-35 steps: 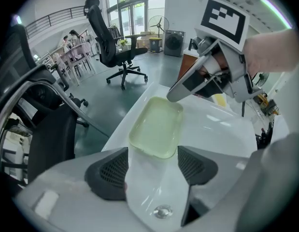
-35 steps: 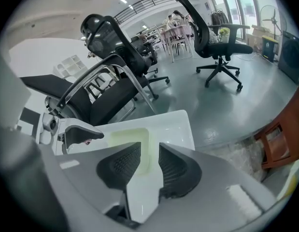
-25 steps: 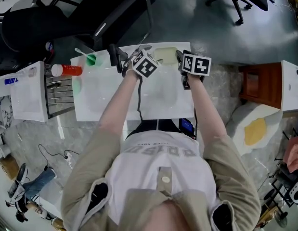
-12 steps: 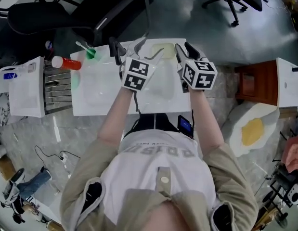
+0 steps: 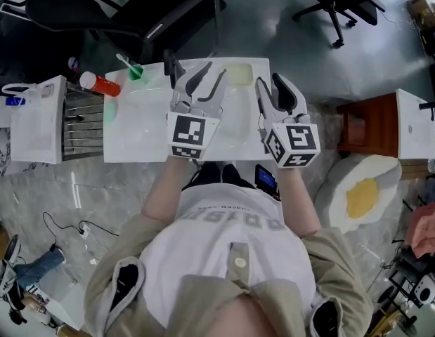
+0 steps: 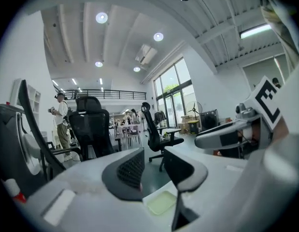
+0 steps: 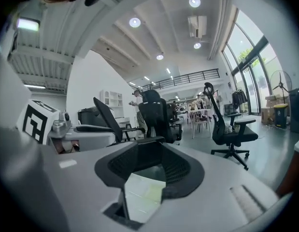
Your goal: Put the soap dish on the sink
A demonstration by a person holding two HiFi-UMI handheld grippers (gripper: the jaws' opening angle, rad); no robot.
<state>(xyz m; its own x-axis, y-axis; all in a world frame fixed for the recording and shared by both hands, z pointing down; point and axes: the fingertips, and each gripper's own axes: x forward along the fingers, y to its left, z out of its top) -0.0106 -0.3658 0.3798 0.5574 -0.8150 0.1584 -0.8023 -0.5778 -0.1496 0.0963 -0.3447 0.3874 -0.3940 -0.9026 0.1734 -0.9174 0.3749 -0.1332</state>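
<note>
The left hand-held gripper [image 5: 205, 81] is hanging above the white counter [image 5: 133, 135]. Its jaws are standing apart, having just been closing, with nothing between them. The right hand-held gripper [image 5: 272, 88] is hovering beside it, jaws spread after just opening slightly, also empty. The pale green translucent rectangular soap dish [image 5: 239, 74] is lying at the counter's far edge, towards the right corner, clear of both grippers.

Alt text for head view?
From above, a person holds the left gripper and right gripper over a white sink, both empty; the left's jaws have just been closing, the right's opening. A pale green soap dish sits at its far edge.
</note>
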